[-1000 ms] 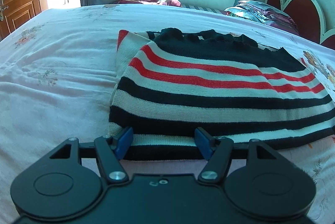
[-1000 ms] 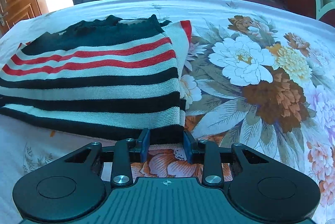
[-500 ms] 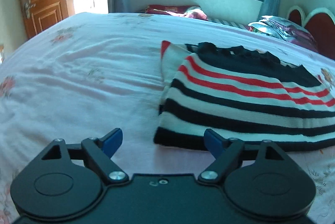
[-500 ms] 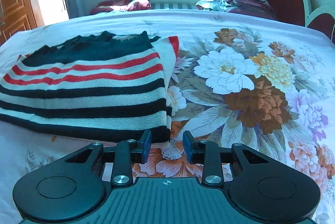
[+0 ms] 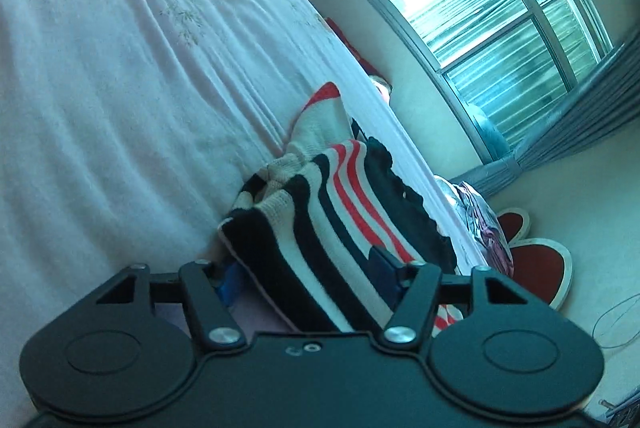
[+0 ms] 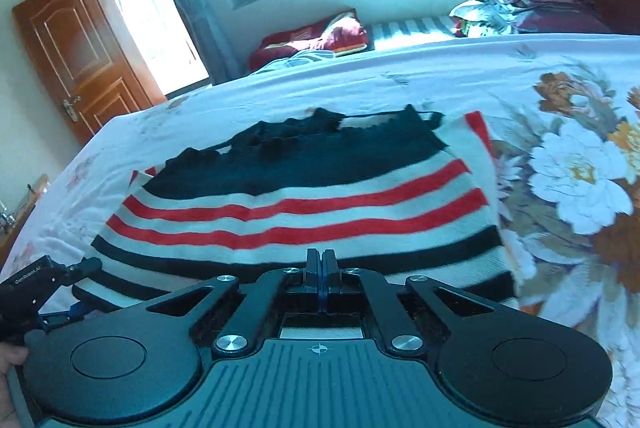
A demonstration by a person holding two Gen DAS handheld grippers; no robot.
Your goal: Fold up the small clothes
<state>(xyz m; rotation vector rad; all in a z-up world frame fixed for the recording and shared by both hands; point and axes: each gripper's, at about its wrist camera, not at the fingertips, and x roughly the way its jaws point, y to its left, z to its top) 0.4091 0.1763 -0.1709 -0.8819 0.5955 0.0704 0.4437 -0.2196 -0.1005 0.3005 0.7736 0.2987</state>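
White lettering reading "GenRobot.AI" shows on the black body of the left gripper (image 6: 76, 288) at the lower left edge of the right wrist view. The left gripper (image 5: 308, 278) is rolled steeply to one side, its blue-padded fingers (image 5: 384, 272) spread wide around the near left corner of the black, white and red striped knit sweater (image 5: 320, 212), which bunches up between them. The right gripper (image 6: 321, 268) sits level and low, its fingers pressed together at the sweater's (image 6: 304, 204) near black hem; whether cloth is pinched there cannot be told. The sweater lies folded on the pale floral bedsheet (image 6: 560, 164), just beside the large printed flowers.
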